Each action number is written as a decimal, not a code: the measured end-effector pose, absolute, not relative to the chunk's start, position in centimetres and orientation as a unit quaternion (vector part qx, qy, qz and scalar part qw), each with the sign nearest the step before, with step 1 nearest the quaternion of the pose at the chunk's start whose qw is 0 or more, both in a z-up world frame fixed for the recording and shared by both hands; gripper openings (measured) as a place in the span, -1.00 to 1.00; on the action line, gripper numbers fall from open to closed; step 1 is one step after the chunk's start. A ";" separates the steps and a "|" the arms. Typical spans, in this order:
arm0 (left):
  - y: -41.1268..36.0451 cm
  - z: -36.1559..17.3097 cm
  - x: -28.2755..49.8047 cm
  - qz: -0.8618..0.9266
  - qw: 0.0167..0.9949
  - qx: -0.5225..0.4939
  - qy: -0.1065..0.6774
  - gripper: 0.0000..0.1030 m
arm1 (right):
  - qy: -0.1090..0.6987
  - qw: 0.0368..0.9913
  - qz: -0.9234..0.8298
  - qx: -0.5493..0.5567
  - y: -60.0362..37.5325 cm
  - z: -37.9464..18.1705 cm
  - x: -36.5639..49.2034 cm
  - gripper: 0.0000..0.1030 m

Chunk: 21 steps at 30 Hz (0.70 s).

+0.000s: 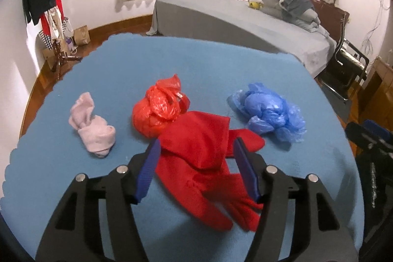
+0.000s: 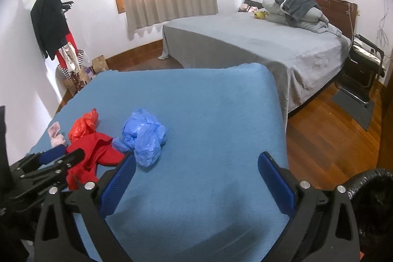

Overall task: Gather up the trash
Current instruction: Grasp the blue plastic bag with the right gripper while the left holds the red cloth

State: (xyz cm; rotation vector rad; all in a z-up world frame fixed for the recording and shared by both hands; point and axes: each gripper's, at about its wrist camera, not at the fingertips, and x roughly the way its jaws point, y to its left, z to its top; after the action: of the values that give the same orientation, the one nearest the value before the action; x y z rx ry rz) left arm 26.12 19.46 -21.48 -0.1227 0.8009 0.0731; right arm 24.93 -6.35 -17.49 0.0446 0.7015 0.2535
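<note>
On the blue-covered table (image 1: 221, 65) lie a crumpled red plastic bag (image 1: 159, 107), a crumpled blue plastic bag (image 1: 267, 112), a rolled pink cloth (image 1: 93, 129) and a red cloth (image 1: 201, 158). My left gripper (image 1: 196, 141) is open, its blue pads standing on either side of the red cloth without pressing on it. The red cloth rests against the red bag. My right gripper (image 2: 196, 156) hangs open over bare table, nothing between its fingers; the blue bag (image 2: 143, 136) is just ahead to its left.
A grey bed (image 2: 258, 46) stands beyond the table, with wooden floor (image 2: 326, 139) to the right. At the far left is a coat rack (image 2: 49, 16) with bags at its foot. A black crinkled rim (image 2: 368, 178) shows at the lower right.
</note>
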 end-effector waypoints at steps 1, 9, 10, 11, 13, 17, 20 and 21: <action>19.4 -21.9 26.5 0.034 0.916 -0.060 0.396 0.17 | 0.343 0.931 0.123 0.021 -6.3 -17.6 25.1 0.90; 18.7 -23.7 26.9 0.020 0.905 -0.057 0.422 -0.65 | 0.346 0.930 0.125 0.019 -5.6 -18.0 26.3 0.90; 18.8 -23.7 26.9 0.020 0.905 -0.060 0.421 -0.69 | 0.347 0.929 0.126 0.020 -5.5 -18.1 26.4 0.90; 19.0 -23.7 26.7 0.019 0.905 -0.064 0.420 -0.76 | 0.348 0.929 0.127 0.021 -5.3 -18.1 26.6 0.89; 19.3 -23.6 26.4 0.017 0.907 -0.074 0.414 -0.78 | 0.349 0.928 0.130 0.020 -5.0 -18.3 26.9 0.89; 19.6 -22.7 25.5 0.014 0.917 -0.070 0.393 -0.79 | 0.351 0.926 0.139 0.019 -4.3 -18.5 27.2 0.88; 19.6 -22.2 24.7 0.014 0.921 -0.063 0.385 -0.79 | 0.351 0.924 0.153 0.024 -3.5 -18.7 27.7 0.84; 19.7 -22.1 24.4 0.016 0.922 -0.060 0.383 -0.79 | 0.351 0.923 0.157 0.024 -3.2 -18.8 27.9 0.84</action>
State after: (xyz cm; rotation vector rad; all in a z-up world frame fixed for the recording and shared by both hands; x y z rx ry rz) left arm 24.43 19.68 -22.05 -0.1224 0.7858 0.0325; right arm 27.86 -3.18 -18.81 0.0497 0.7201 0.3229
